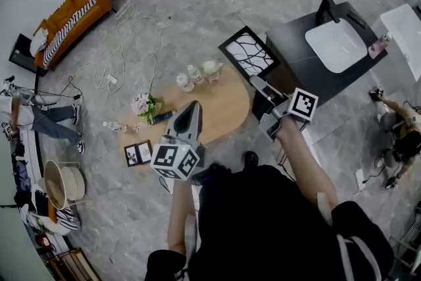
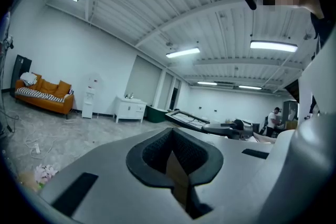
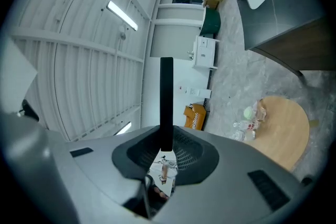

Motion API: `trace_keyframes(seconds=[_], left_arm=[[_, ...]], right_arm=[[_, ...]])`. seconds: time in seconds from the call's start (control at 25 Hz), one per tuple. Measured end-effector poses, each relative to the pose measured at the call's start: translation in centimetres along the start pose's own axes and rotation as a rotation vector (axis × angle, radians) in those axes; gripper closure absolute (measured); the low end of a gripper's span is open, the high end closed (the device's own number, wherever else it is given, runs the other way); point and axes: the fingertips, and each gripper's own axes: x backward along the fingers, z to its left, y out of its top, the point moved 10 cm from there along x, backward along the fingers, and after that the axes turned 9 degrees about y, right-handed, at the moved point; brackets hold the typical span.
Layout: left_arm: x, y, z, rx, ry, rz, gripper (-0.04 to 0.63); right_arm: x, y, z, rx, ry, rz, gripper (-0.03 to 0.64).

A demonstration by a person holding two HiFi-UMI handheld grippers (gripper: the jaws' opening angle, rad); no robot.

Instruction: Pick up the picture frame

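The picture frame [image 1: 248, 52] has a black border and a white sheet with black branch lines. It hangs tilted in the air beyond the far right edge of the round wooden table [image 1: 227, 112]. My right gripper [image 1: 260, 86] is shut on its near edge. In the right gripper view the frame [image 3: 166, 102] shows edge-on as a black bar rising from between the jaws of the right gripper [image 3: 165, 159]. My left gripper [image 1: 193, 106] hovers over the table's near side, shut and holding nothing. In the left gripper view the left gripper [image 2: 176, 165] points level into the room.
On the table stand two small bottles [image 1: 185, 82], a pale green object [image 1: 211, 68] and a flower bunch [image 1: 146, 104]. Two small pictures [image 1: 138, 153] lie on the floor. A dark counter with a white sink [image 1: 335, 46] stands right; an orange sofa [image 1: 72, 16] and cables lie left.
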Motion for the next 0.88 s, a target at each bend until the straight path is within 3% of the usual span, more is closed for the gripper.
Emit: trace_keyframes(seconds=[0.36, 0.88], left_arm=[[-2.4, 1.0, -1.0, -0.002, -0.008, -0.009, 0.582], [-3.0, 0.8, -1.7, -0.013, -0.017, 0.001, 0.583]], right_arm=[[0.6, 2.0, 2.9, -0.032, 0.005, -0.052, 0.545], [2.8, 1.8, 3.4, -0.047, 0.001, -0.084, 0.545]])
